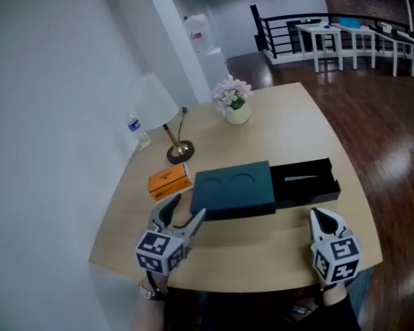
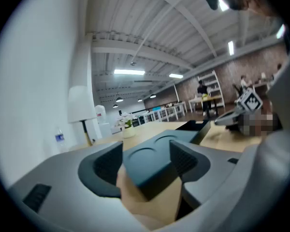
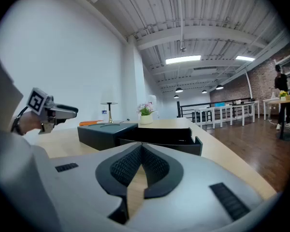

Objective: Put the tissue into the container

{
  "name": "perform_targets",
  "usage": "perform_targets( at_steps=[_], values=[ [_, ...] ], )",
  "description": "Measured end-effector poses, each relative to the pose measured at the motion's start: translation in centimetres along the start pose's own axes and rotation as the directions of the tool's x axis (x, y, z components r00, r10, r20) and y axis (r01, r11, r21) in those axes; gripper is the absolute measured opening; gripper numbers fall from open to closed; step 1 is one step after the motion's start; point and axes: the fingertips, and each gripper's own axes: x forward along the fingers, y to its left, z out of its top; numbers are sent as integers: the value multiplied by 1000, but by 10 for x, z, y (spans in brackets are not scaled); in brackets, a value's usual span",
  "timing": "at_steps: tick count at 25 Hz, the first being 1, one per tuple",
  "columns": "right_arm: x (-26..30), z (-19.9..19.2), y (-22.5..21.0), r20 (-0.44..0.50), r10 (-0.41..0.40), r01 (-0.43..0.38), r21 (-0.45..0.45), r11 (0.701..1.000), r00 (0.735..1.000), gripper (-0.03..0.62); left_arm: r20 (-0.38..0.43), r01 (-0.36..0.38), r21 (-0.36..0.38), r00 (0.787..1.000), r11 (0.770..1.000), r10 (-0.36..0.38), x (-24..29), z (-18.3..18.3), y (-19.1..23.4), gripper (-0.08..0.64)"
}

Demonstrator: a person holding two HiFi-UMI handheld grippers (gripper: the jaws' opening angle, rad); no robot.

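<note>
The tissue is an orange packet [image 1: 170,182] lying on the table left of the container and close to the lamp base. The container is a dark teal box [image 1: 234,188] with a black tray [image 1: 307,181] slid out to its right. My left gripper [image 1: 186,219] is open at the box's near left corner. In the left gripper view that corner of the box [image 2: 154,163] sits between the jaws of the left gripper [image 2: 146,161], with a gap showing on the left side. My right gripper [image 1: 324,217] is shut and empty, in front of the tray. Its pads meet in the right gripper view [image 3: 141,149].
A white lamp [image 1: 154,105], a flower pot [image 1: 236,109] and a water bottle [image 1: 136,129] stand at the table's [image 1: 283,247] far side by the wall. The table's near edge runs just under both grippers. Railings and white tables stand beyond.
</note>
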Motion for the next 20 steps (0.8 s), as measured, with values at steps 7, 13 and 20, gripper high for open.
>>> perform_targets(
  at_steps=[7,13,20],
  values=[
    [-3,2,-6,-9,8,-8,-16,1000,1000,6,-359,193,218,927,957,-105,66,-44,136,495],
    [-4,2,-6,-7,16,-16,-14,1000,1000,5,-558,363,137,797,922,-231,105,-106,152,514],
    [-4,2,-5,-7,19,-20,-16,1000,1000,5,-613,384,167,762,908,-209,112,-141,157,469]
  ],
)
